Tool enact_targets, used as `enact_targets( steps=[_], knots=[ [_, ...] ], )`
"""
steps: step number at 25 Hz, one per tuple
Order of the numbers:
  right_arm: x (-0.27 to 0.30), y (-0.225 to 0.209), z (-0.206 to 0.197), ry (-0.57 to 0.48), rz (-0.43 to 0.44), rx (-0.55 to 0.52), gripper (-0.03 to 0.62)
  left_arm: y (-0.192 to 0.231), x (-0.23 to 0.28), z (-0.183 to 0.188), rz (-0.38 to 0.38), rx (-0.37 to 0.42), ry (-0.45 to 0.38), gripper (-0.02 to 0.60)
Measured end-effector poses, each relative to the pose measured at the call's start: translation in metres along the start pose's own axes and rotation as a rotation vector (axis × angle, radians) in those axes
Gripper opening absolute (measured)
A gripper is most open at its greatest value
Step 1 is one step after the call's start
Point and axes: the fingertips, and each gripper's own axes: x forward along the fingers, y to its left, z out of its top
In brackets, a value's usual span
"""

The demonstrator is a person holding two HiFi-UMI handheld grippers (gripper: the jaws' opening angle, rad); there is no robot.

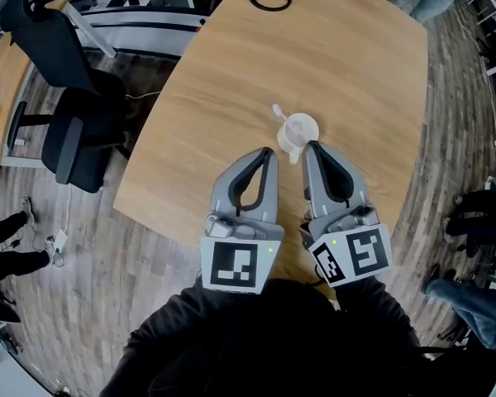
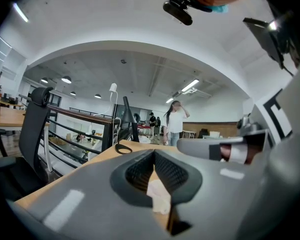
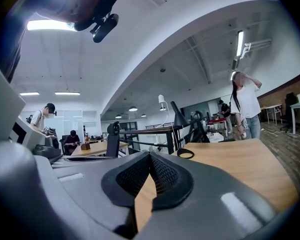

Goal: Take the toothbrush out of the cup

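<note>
Head view: a white cup [image 1: 300,129] stands on the wooden bench [image 1: 339,56], just ahead of both grippers and between their tips. The left gripper [image 1: 268,152] has its tip just beside the cup's near left side, and the right gripper [image 1: 312,145] comes close to the cup's near right rim; whether either touches it I cannot tell. The toothbrush [image 1: 277,112] sticks out over the far left rim. Its long axis leans away from the person and toward the left, with the free end pointing up-left in the picture. That puts the exposed end on the left gripper's side, so the left one looks better placed to take it and the right one to steady the cup.

Left gripper view: the jaws meet at their tips with nothing pinched. The pale cup [image 2: 159,196] shows through the gap below them, low and close ahead. The toothbrush cannot be made out here.

Right gripper view: the right gripper [image 3: 149,155] is closed and empty. Only bare bench shows through its gap, and the cup is out of frame.
</note>
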Motion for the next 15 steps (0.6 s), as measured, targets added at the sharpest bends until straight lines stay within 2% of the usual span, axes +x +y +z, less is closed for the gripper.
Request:
enact_targets(
  steps=[8, 15],
  knots=[
    [0.025, -0.008, 0.009, -0.025, -0.007, 0.000, 0.002, 0.011, 0.022, -0.002, -0.020, -0.017, 0.020, 0.008],
    [0.044, -0.014, -0.017, 0.019, 0.001, 0.032, 0.002, 0.017, 0.038, -0.022, -0.032, -0.030, 0.063, 0.008]
  ],
)
